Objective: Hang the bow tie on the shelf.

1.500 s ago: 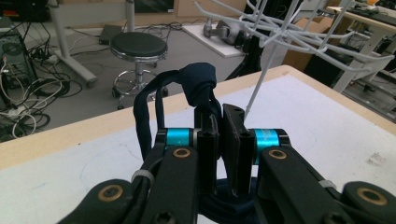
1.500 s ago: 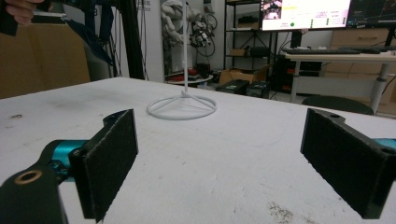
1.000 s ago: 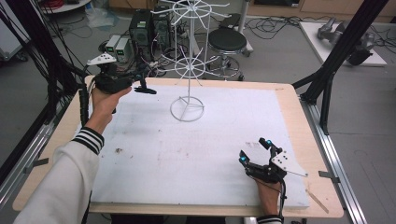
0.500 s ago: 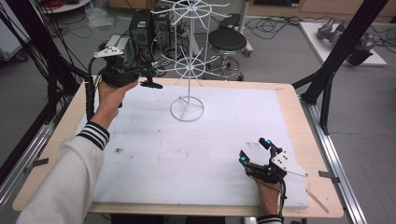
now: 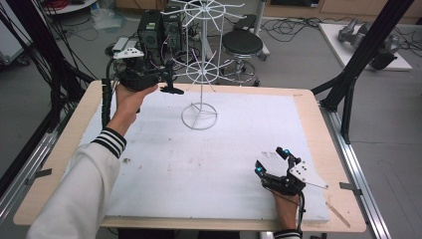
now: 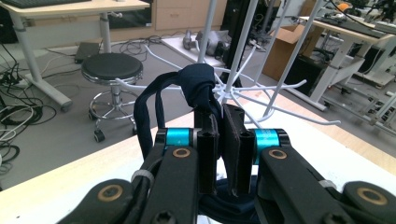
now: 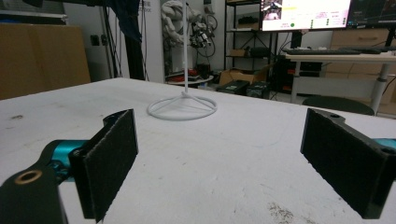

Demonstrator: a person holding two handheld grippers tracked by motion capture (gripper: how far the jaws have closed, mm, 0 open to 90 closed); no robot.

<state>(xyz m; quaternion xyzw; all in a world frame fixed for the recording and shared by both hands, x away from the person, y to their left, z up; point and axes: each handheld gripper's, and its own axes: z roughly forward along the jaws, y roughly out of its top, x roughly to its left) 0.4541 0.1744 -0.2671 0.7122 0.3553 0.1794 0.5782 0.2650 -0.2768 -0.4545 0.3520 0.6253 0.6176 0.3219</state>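
Observation:
A white wire rack (image 5: pixel 200 74) with spoked rings stands on a round base at the back middle of the white board (image 5: pixel 224 149). My left gripper (image 5: pixel 169 85) is held up just left of the rack's lower ring. Its jaws are shut on a dark blue piece of cloth (image 6: pixel 198 86), whose knotted end sits close to the rack's spokes (image 6: pixel 261 91); whether it touches them I cannot tell. My right gripper (image 5: pixel 271 159) rests low at the board's front right. It stands open with nothing between its pads (image 7: pixel 109 158) and faces the rack's base (image 7: pixel 182 107).
Behind the table are a black stool (image 5: pixel 241 45), computer towers (image 5: pixel 152 27) and floor cables. Black frame posts (image 5: pixel 348 84) rise at the table's right and left sides. The wooden table edge (image 5: pixel 343 169) runs along the board.
My left hand has carried the cloth up and to the right, closer to the rack's lower ring. The right gripper has stayed put.

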